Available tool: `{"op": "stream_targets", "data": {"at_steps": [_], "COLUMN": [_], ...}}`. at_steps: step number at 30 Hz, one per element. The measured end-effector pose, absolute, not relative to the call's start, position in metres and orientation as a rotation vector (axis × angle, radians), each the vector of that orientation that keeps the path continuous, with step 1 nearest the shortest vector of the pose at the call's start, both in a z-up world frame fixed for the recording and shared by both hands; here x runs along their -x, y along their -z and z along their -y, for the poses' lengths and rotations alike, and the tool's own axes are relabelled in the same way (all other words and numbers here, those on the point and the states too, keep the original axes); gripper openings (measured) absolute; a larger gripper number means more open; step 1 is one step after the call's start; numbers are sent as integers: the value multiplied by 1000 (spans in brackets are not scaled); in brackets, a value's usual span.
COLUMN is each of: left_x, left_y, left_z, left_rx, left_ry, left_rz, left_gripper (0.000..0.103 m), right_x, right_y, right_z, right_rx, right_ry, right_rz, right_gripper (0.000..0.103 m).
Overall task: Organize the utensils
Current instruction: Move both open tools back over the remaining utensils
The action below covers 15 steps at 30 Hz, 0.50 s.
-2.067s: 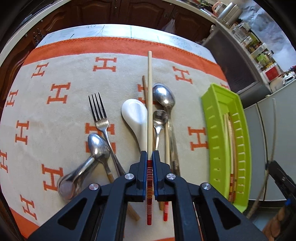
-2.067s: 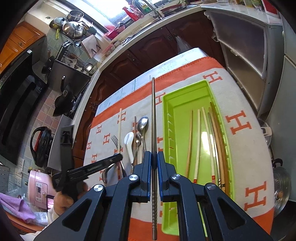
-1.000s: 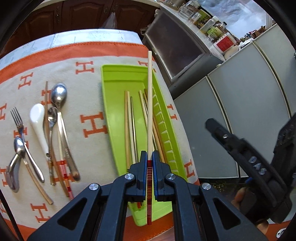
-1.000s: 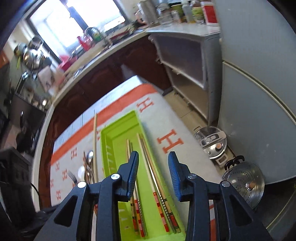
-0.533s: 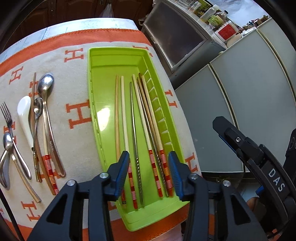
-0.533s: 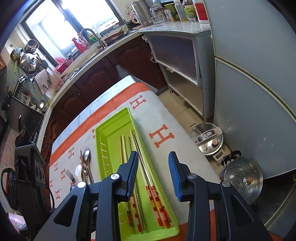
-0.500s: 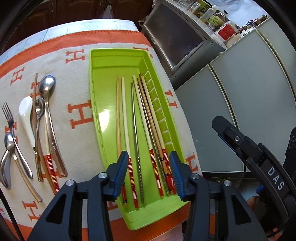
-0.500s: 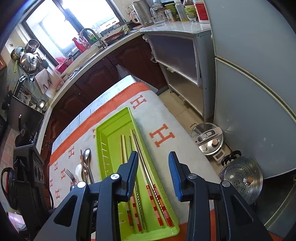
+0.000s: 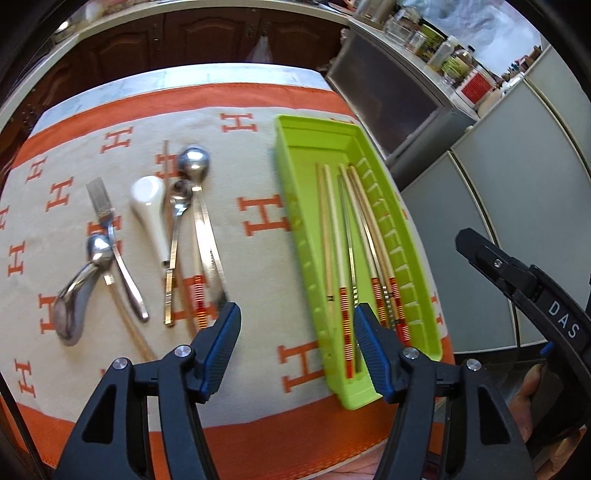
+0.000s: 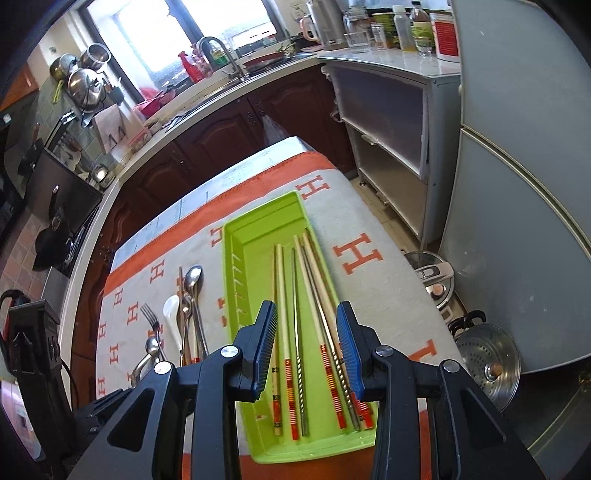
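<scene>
A lime green tray (image 9: pixel 299 147) (image 10: pixel 258 229) lies on the right of the cloth and holds several chopsticks (image 9: pixel 340 240) (image 10: pixel 299 295), wooden and metal, side by side. Left of it lie a fork (image 9: pixel 101 206), a white ceramic spoon (image 9: pixel 149 206), three metal spoons (image 9: pixel 194 162) and loose chopsticks (image 9: pixel 199 299). My left gripper (image 9: pixel 297 325) is open and empty, above the cloth between the cutlery and the tray. My right gripper (image 10: pixel 306 343) is open and empty, above the tray's near end; its body shows at the right of the left wrist view.
The beige cloth with orange H marks (image 9: pixel 262 218) covers the table. The table's right edge drops to the floor, where pot lids (image 10: pixel 487 365) lie by grey cabinets (image 10: pixel 517 221). Dark kitchen cabinets (image 9: pixel 184 33) run behind the table.
My left gripper let go of its wooden chopstick into the tray, opened wider and swung left toward the loose cutlery. My right gripper released the metal chopstick earlier and stays open over the tray.
</scene>
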<state>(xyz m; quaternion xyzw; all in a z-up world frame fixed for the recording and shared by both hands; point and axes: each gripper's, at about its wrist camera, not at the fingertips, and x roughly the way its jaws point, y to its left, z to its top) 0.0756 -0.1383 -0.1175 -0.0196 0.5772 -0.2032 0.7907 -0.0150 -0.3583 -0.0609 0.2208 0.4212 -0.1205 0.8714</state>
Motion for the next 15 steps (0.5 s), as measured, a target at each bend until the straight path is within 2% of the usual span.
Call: {"op": "stream_targets", "data": {"at_steps": [15], "left_x": [-78], "left_y": [63], "left_z": [11], "left_rx": [100], "left_ry": [293], "left_rz": [-1086], "left_gripper": [62], "right_x": [7], "right_y": [28], "right_z": [282], "right_rx": [-333], "right_ry": [113], "right_rz": [-875], "right_gripper": [34]}}
